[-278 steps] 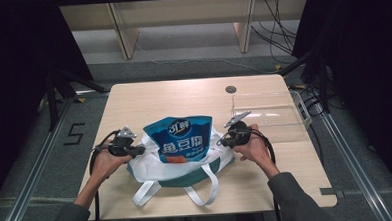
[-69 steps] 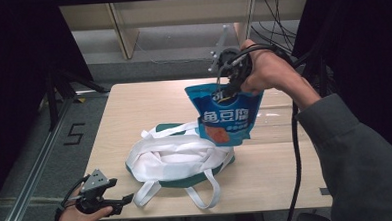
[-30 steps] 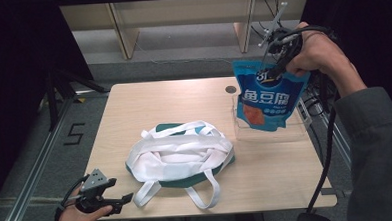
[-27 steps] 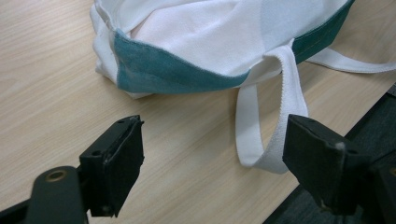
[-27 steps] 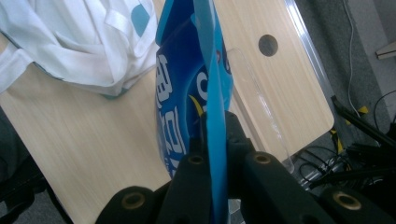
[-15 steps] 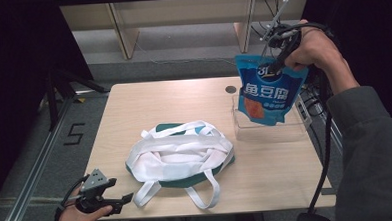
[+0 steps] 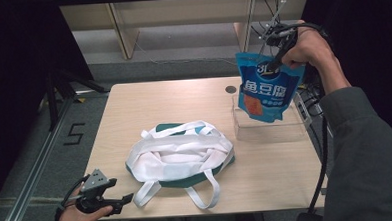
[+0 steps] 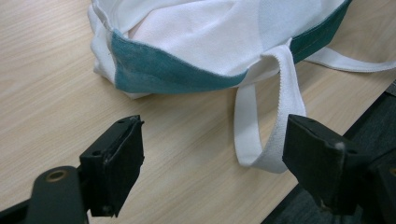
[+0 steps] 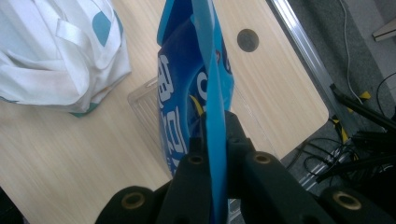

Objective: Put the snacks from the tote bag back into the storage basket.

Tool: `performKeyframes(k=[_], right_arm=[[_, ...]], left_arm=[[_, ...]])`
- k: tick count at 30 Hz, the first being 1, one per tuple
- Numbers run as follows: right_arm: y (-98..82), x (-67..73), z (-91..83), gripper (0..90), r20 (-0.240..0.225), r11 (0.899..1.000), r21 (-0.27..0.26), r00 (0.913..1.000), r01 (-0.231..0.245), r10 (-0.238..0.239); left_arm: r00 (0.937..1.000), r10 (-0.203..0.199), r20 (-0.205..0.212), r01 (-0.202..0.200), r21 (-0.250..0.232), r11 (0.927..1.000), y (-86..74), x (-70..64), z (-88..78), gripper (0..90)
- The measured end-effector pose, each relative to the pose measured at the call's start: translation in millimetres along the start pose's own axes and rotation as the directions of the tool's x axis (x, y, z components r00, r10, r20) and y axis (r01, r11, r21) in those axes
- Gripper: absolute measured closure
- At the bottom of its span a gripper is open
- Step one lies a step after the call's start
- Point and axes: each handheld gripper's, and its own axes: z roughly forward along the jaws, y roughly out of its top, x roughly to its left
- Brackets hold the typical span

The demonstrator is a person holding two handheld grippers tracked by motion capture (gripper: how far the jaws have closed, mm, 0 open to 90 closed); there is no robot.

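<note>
A blue snack pouch with white lettering hangs by its top edge from my right gripper, whose jaws are shut on it. The pouch's lower end hangs over a clear plastic bin at the table's right side. In the right gripper view the pouch runs edge-on between the black jaws of the right gripper. A white and teal tote bag lies flat in the middle of the table. My left gripper rests low at the table's front left corner, open, its jaws pointing at the bag's strap.
The wooden table has a round cable hole near its far edge. Cables and a metal rail lie on the floor to the right. Shelving stands behind the table.
My right gripper has carried the pouch slightly down and toward the near side, over the clear bin. The left gripper and the tote bag have stayed put.
</note>
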Motion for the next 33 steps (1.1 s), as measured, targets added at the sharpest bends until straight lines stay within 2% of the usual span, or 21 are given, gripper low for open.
performKeyframes(k=[1, 2, 3, 6, 7, 9, 10, 14, 15, 16, 17, 19, 20, 21, 22, 23, 26, 33], right_arm=[[-0.2, -1.5, 3.7, 90.0, 0.001, 1.0, 0.004, 0.9999, -0.014, 0.014], [-0.3, -3.4, 5.9, 90.0, -0.002, 1.0, 0.0, 1.0, -0.001, 0.001], [-0.6, -3.3, 7.4, 90.0, -0.004, 1.0, 0.004, 0.9998, -0.019, 0.019], [-1.4, -6.1, 11.2, 90.0, -0.004, 1.0, 0.0, 0.9998, -0.02, 0.02], [-2.8, -8.1, 14.5, 90.0, -0.012, 0.999, -0.004, 0.9994, -0.033, 0.033], [-3.4, -9.3, 16.1, 90.0, -0.015, 0.999, -0.004, 0.9992, -0.036, 0.036], [-3.6, -11.1, 18.4, 90.0, -0.009, 1.0, -0.002, 0.9995, -0.03, 0.03], [-3.2, -12.4, 22.6, 90.0, -0.015, 0.999, -0.006, 0.9994, -0.032, 0.032], [-3.7, -12.8, 24.3, 90.0, -0.012, 0.999, -0.005, 0.9992, -0.039, 0.039], [-4.4, -12.9, 26.2, 90.0, -0.012, 0.999, -0.005, 0.999, -0.044, 0.044], [-5.6, -13.7, 28.5, 90.0, -0.025, 0.999, -0.006, 0.9988, -0.043, 0.042], [-6.3, -13.4, 30.7, 90.0, -0.018, 0.999, -0.005, 0.9989, -0.042, 0.042], [-7.1, -14.1, 33.2, 90.0, -0.027, 0.999, -0.009, 0.9992, -0.031, 0.031], [-8.1, -13.9, 35.3, 90.0, -0.026, 0.999, -0.007, 0.9991, -0.032, 0.032], [-9.1, -13.8, 37.1, 90.0, -0.028, 0.999, -0.007, 0.9989, -0.039, 0.039], [-11.1, -13.8, 41.1, 90.0, -0.039, 0.999, -0.007, 0.9985, -0.04, 0.039], [-14.3, -14.7, 47.0, 90.0, -0.049, 0.999, -0.005, 0.9976, -0.049, 0.048], [-19.3, -14.2, 58.3, 90.0, -0.064, 0.999, 0.002, 0.9967, -0.05, 0.05]], left_arm=[[0.9998, 0.021, 0.003, -0.021, 0.007, 0.9997, 0.2, 1.1, -0.6, 19.6], [0.9994, 0.033, 0.005, -0.033, 0.017, 0.9993, 0.4, 1.6, -1.3, 19.6], [0.9994, 0.033, 0.005, -0.033, 0.017, 0.9993, 0.4, 1.6, -1.3, 19.6], [0.9997, 0.026, 0.003, -0.026, 0.014, 0.9996, 0.2, 1.7, -1.4, 19.6], [0.9999, -0.012, 0.001, 0.012, 0.002, 0.9999, -0.2, -0.3, 0.0, 19.6], [1.0, 0.001, 0.003, -0.001, -0.002, 1.0, -0.2, 0.1, 0.2, 19.6], [0.9995, 0.031, 0.005, -0.032, 0.019, 0.9993, 0.3, 1.8, -1.3, 19.6], [1.0, 0.005, 0.002, -0.005, -0.001, 1.0, -0.2, 0.4, 0.0, 19.6], [1.0, 0.006, 0.003, -0.006, 0.013, 0.9999, -0.3, 0.8, -0.9, 19.6], [0.9999, -0.012, 0.007, 0.012, 0.007, 0.9999, -0.1, -0.1, -0.4, 19.6], [1.0, -0.004, 0.004, 0.004, 0.018, 0.9998, 0.3, 0.7, -0.8, 19.6], [1.0, -0.004, 0.004, 0.004, 0.013, 0.9999, 0.2, 0.1, -0.9, 19.6], [0.9994, 0.034, 0.004, -0.034, 0.022, 0.9992, 0.1, 2.3, -1.4, 19.6], [0.9999, 0.014, 0.007, -0.014, 0.017, 0.9997, 0.2, 1.3, -0.6, 19.6], [0.9999, 0.01, 0.0, -0.01, 0.025, 0.9996, 0.4, 0.8, -1.0, 19.6], [0.9994, 0.033, 0.008, -0.033, 0.023, 0.9992, 0.4, 2.1, -1.3, 19.6], [1.0, 0.003, 0.003, -0.003, 0.023, 0.9997, 0.1, 1.1, -0.1, 19.6], [1.0, 0.003, 0.004, -0.003, 0.022, 0.9998, 0.1, 1.0, 0.0, 19.6]])
